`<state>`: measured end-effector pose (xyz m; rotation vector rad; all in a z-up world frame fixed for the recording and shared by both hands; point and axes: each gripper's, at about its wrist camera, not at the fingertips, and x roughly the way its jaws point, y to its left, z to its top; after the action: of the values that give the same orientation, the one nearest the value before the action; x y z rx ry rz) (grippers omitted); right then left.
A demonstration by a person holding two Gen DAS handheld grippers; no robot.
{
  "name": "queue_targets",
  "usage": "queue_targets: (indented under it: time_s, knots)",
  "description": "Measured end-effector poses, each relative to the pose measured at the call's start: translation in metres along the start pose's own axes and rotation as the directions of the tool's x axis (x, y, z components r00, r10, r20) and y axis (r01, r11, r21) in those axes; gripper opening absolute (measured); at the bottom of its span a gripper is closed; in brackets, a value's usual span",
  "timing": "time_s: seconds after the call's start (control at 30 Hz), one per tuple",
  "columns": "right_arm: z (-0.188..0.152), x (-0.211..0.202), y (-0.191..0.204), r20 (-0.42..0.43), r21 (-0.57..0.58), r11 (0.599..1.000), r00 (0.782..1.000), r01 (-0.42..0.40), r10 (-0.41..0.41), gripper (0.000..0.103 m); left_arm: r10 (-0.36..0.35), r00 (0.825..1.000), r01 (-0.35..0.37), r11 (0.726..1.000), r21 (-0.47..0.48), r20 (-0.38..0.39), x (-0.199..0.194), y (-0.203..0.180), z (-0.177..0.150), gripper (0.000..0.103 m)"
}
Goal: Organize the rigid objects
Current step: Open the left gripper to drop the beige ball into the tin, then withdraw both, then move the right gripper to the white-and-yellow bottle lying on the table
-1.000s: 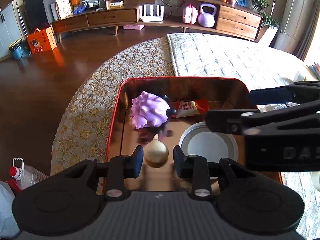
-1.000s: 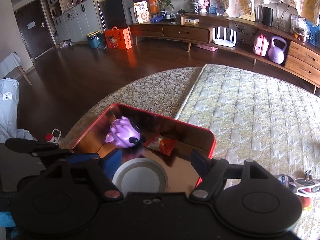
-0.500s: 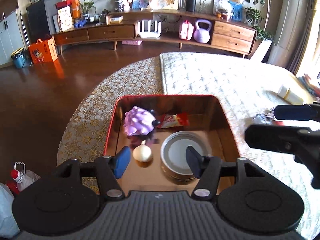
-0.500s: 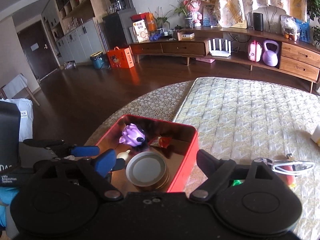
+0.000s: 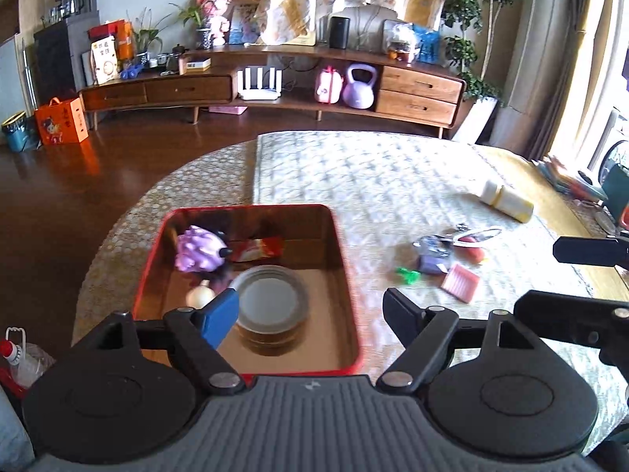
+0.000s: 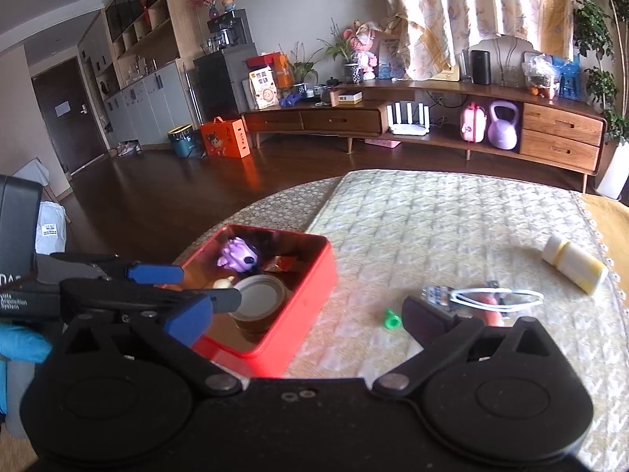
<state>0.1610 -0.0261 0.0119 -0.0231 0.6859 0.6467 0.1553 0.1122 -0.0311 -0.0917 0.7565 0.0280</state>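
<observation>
Red tin tray (image 5: 346, 275), shiny gold inside, sits on left part of quilted cloth. Inside: purple spiky toy (image 5: 198, 253) at far left corner; red snack packet (image 5: 257, 248) just right of it against far wall; small cream onion-shaped piece (image 5: 199, 296) near left wall; round jar with grey lid (image 5: 269, 306) upright in middle. On cloth right of tray, loose cluster: green piece (image 5: 408, 275), purple wrapped item (image 5: 432, 255), pink ridged block (image 5: 460, 287), red thing under clear wrapper (image 5: 473, 240). Cream-yellow bottle (image 5: 507, 200) lies on side farther right, apart.
</observation>
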Motion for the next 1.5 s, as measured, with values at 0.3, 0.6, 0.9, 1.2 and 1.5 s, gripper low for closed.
queue_targets:
  time_s: [0.3,0.6,0.9,1.2,1.5]
  knots:
    - [-0.024,-0.036,-0.042,0.010,0.012,0.998,0.998,0.056,-0.056,0.103,-0.049,0.999,0.049,0.999,0.023,0.003,-0.001,-0.051,-0.007,0.082]
    - [-0.035,-0.051,-0.092,0.011,0.071,0.988,0.990,0.140,-0.141,0.103,-0.081,0.997,0.081,0.997,0.017,0.010,0.014,-0.097,-0.010,0.082]
    - [-0.033,-0.056,-0.149,-0.021,0.075,0.983,0.985,0.170,-0.168,0.103,-0.109,0.994,0.109,0.993,0.048,-0.014,0.045,-0.134,-0.009,0.082]
    - [-0.008,-0.035,-0.203,-0.073,0.040,0.984,0.982,0.176,-0.173,0.103,-0.138,0.988,0.142,0.988,0.064,-0.068,0.085,-0.143,-0.004,0.082]
    - [0.020,0.014,-0.253,-0.134,-0.024,0.979,0.970,0.203,-0.204,0.103,-0.129,0.985,0.140,0.986,0.095,-0.117,0.129,-0.149,-0.004,0.082]
